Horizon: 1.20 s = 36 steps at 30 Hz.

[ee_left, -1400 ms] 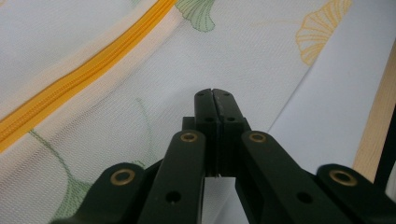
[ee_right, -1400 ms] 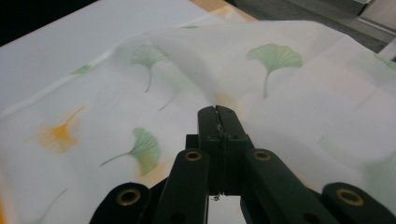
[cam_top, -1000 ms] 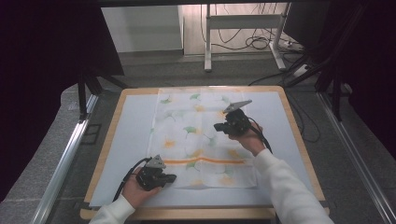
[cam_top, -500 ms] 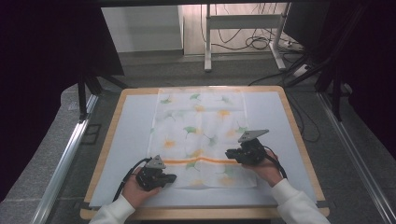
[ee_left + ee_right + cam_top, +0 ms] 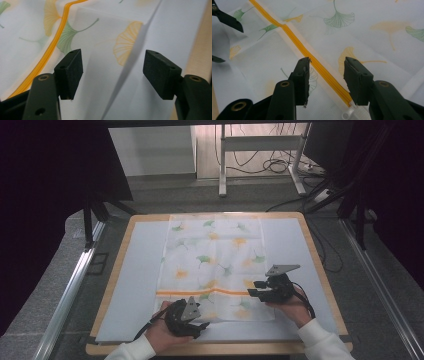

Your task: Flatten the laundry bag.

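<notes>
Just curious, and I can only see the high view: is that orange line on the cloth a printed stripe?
Observer: No. The right gripper view shows an orange zipper with a white pull. It runs between the jaws of the right gripper, which have just been opening and press on nothing.
Operator: And the left one?
Observer: The left gripper has just been opening too. A corner of the cloth lies untouched between its open jaws.

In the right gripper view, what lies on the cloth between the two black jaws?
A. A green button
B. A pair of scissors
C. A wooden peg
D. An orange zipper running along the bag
D: the orange zipper runs between the open jaws of the right gripper, with its white pull near the bottom edge.
</notes>
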Each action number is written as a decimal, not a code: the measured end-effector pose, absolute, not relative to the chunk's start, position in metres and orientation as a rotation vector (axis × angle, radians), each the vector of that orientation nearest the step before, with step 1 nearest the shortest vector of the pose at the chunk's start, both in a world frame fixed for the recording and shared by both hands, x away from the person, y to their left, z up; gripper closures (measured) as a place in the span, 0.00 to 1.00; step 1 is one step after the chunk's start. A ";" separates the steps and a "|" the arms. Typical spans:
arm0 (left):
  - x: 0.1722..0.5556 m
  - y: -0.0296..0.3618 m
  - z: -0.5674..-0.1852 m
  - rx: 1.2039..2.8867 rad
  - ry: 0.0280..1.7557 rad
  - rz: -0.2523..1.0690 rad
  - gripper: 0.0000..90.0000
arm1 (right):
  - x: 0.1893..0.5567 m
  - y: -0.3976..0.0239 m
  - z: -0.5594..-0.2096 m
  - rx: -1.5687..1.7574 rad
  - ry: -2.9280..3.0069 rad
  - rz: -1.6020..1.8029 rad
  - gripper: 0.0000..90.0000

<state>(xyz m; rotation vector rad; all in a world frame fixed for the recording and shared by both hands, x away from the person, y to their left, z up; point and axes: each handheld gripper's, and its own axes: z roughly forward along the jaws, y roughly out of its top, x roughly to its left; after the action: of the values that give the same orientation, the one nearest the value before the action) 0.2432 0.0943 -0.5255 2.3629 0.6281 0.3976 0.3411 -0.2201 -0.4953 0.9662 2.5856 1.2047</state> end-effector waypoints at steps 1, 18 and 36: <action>0.245 0.093 -0.527 2.365 0.635 0.390 0.37 | 0.341 -0.221 -0.495 0.970 2.585 1.204 0.62; 0.261 0.092 -0.528 2.365 0.660 0.262 1.00 | 0.342 -0.223 -0.495 0.976 2.557 1.186 0.62; 0.230 0.091 -0.528 2.388 0.614 0.129 0.96 | 0.333 -0.249 -0.497 1.105 2.504 1.191 0.62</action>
<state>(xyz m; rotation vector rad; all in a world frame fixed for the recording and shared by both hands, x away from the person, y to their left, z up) 0.2298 0.0908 -0.5276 2.3882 0.6137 0.1292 0.3325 -0.2495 -0.4967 1.1045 2.5041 1.1913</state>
